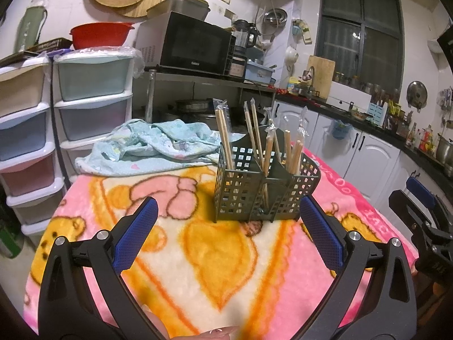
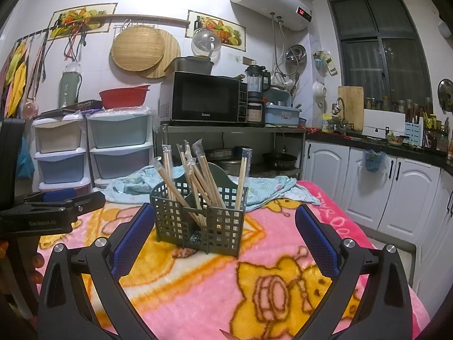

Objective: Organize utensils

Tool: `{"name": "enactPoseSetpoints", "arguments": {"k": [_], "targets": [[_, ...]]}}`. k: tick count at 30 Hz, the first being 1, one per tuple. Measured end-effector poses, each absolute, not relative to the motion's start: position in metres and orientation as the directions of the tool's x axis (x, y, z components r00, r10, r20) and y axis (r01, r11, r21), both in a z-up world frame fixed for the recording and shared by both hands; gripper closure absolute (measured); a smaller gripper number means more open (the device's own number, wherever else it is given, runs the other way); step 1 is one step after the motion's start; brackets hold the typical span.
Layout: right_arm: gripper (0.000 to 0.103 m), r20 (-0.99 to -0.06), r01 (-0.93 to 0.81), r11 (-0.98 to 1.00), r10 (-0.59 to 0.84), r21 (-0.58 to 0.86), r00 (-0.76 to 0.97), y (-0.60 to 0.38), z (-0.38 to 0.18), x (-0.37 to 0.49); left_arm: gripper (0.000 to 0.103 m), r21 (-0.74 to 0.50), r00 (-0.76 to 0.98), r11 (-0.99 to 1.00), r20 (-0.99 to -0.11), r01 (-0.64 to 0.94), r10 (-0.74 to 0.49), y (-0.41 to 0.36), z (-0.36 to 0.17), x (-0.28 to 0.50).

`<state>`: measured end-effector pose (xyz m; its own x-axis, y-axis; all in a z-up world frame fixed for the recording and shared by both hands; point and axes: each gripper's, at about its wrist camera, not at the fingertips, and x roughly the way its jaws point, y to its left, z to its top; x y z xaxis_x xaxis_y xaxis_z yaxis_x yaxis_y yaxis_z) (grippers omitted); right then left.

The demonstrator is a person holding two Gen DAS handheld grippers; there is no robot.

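Observation:
A dark green lattice utensil caddy [image 1: 266, 189] stands upright on the pink cartoon blanket [image 1: 198, 255]; it also shows in the right wrist view [image 2: 198, 221]. Several plastic-wrapped wooden chopsticks [image 1: 254, 138] stand in its compartments, leaning various ways [image 2: 198, 178]. My left gripper [image 1: 226, 226] is open and empty, just in front of the caddy. My right gripper [image 2: 223, 232] is open and empty, also just short of the caddy. The right gripper shows at the right edge of the left wrist view [image 1: 419, 215], and the left gripper at the left edge of the right wrist view [image 2: 56, 201].
A crumpled light blue cloth [image 1: 153, 144] lies on the table behind the caddy. Plastic drawer towers [image 1: 93, 104] stand at the left. A microwave [image 2: 203, 99] sits on a metal shelf behind. White cabinets [image 2: 396, 187] and a cluttered counter run along the right.

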<state>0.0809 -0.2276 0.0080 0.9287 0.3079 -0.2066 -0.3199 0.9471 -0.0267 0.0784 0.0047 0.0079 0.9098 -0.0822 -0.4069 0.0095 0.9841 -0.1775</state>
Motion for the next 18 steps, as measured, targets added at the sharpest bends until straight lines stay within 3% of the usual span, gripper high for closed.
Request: {"name": "enactPoseSetpoints", "arguments": {"k": [6, 18], "targets": [[0.007, -0.213, -0.304, 0.952, 0.292, -0.025, 0.932, -0.232, 0.007, 0.083, 0.011, -0.184, 0.898, 0.983, -0.430, 0.010, -0.090, 0.010, 0.002, 0.081], [0.007, -0.266, -0.220, 0.975, 0.215, 0.013, 0.940, -0.263, 0.002, 0.110, 0.011, -0.166, 0.843, 0.980, -0.539, -0.111, 0.004, 0.039, -0.016, 0.111]]}}
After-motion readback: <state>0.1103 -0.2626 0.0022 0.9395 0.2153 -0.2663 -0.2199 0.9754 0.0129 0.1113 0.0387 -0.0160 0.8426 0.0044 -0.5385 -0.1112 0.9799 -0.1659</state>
